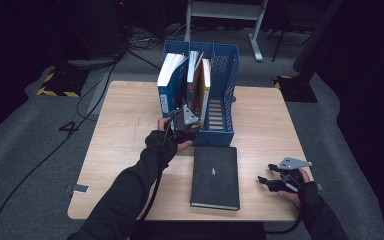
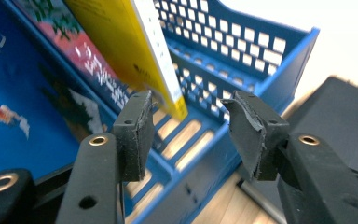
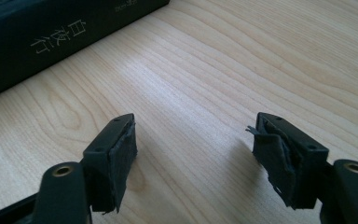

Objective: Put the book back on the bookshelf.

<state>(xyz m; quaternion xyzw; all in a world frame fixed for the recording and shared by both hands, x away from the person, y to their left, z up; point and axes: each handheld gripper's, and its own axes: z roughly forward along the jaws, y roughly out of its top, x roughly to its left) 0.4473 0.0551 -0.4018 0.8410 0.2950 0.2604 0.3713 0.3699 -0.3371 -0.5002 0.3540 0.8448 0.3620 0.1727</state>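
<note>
- Blue file rack (image 1: 224, 131) is standing at the far middle of the wooden table (image 1: 120, 150), dividers upright; that is probably why the books inside are staying on edge instead of falling flat.
- Blue-covered book (image 1: 167, 85) is sitting in the rack's left slot, spine facing the person, leaning slightly on the divider.
- Yellow book (image 1: 203, 95) is standing in the middle slot beside a colourful one, tilted; in the left gripper view its lower corner (image 2: 175, 100) is hanging just above the slotted floor, between the tips but touching neither pad clearly.
- Left gripper (image 1: 184, 121) is hovering at the rack's front edge; jaws are parted, nothing pinched, pads (image 2: 135, 135) standing clear either side of the yellow book's corner. Looks like a release position: book is resting on the rack, not on the tongs.
- Right slot of the rack is sitting free, likely the spot for the next book.
- Black book (image 1: 215, 177) is lying flat on the table just in front of the rack, cover up, spine toward the right gripper, so it is easy to pick by the edge. In the right gripper view its spine lettering (image 3: 58, 37) is showing at top left.
- Right gripper (image 1: 270, 181) is resting low near the table's right front edge, jaws spread, holding nothing, apart from the black book; seems to be waiting its turn.
</note>
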